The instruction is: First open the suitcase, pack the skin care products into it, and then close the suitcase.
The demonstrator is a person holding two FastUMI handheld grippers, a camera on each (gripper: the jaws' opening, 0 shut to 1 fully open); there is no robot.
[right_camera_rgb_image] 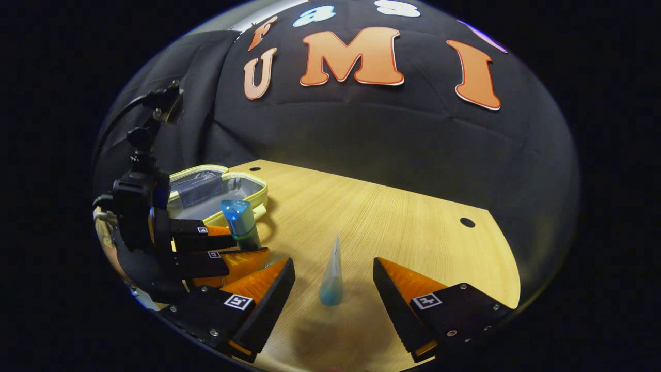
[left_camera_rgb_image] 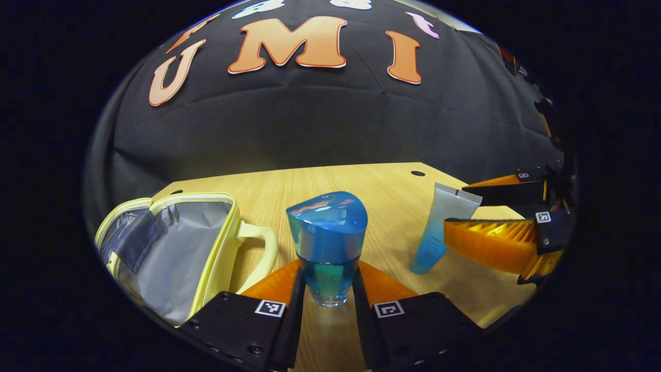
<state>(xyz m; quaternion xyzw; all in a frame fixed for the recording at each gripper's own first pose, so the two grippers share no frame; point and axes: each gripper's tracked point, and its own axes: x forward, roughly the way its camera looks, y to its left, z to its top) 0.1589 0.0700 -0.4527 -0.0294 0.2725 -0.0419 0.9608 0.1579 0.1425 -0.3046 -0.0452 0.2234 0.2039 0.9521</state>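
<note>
two black and orange fingers (left_camera_rgb_image: 297,302) of the left gripper (left_camera_rgb_image: 327,302) sit low in the middle of the left gripper view, and they squeeze a blue bottle (left_camera_rgb_image: 327,243) between them. both fingers touch the glass at the bottom part, one on each side, so the bottle stands up straight and should not tip. its big blue cap is on top, clear of the fingers. it looks just off the wooden table (left_camera_rgb_image: 361,186), but i cannot tell for sure.

to the lower left in that view is the small yellow suitcase (left_camera_rgb_image: 175,253). its lid is already open and flat, and you can see the grey inside. nothing shows in the part i can see. it is close to the bottle, so i think the bottle goes in there next with a short move to the left.

low in the right gripper view, the right gripper (right_camera_rgb_image: 334,281) has its fingers spread wide apart, holding nothing. a pale blue tube (right_camera_rgb_image: 332,274) stands on its cap between them, touching neither one. the wide gap is there so the fingers can close on the thin tube. the tube is tall and skinny, so a bump could knock it over.

in the right gripper view the suitcase sits at the middle left, behind the left gripper.
</note>
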